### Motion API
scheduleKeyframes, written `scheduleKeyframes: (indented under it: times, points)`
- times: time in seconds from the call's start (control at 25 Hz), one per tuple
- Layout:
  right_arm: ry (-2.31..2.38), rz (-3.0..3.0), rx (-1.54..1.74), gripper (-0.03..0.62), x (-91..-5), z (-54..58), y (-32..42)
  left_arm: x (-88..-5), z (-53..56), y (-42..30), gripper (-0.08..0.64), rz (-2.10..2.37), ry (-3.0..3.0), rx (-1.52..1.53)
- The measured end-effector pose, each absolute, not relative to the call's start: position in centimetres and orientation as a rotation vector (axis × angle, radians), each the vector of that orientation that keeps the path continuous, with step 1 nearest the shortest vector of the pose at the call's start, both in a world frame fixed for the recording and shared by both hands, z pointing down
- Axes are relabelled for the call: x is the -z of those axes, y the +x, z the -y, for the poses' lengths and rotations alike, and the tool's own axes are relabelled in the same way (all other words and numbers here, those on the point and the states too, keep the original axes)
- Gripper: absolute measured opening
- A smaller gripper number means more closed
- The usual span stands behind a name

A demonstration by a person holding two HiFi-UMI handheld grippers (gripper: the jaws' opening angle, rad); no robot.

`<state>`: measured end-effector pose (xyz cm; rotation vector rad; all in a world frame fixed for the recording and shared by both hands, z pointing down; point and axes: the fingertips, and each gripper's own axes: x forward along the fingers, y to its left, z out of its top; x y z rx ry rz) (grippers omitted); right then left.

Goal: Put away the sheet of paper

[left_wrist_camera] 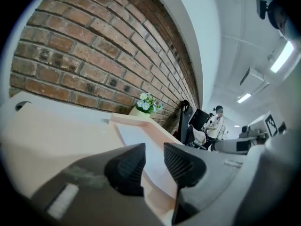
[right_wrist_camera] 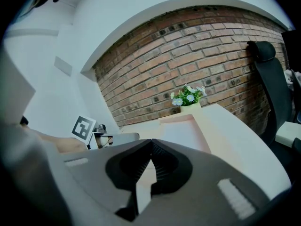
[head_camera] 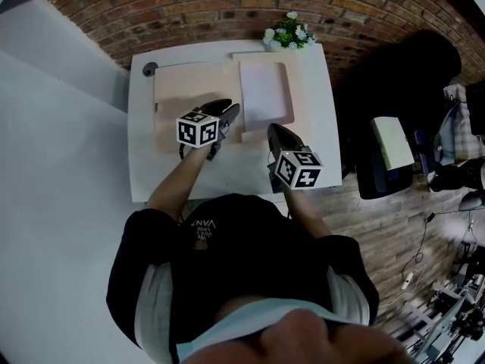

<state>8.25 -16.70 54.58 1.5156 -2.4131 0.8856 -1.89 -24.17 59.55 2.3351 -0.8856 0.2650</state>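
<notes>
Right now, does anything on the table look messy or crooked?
Nothing stands out. The white sheet of paper lies flat and straight in the pale pink tray, and the small pot of white flowers stands upright.

White sheet of paper (head_camera: 264,93) lies flat, unfolded, inside shallow beige tray (head_camera: 297,82) at table (head_camera: 322,116) far side.

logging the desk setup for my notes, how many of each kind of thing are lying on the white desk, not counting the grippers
desk mat: 1
tray: 1
sheet of paper: 1
pot of flowers: 1
total: 4
</notes>
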Motion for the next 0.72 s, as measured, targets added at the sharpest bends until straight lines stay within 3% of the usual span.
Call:
scheduleKeyframes:
  times: [0.32, 0.72]
  points:
    - [1.535, 2.418, -0.851, -0.002, -53.7, 16.1, 7.4, -57.1, 23.1, -3.9, 0.021, 0.909, 2.387, -0.186]
    - [1.551, 2.423, -0.819, -0.002, -52.8, 14.8, 5.5, -54.6, 21.5, -6.0, 0.002, 0.892, 2.428, -0.131]
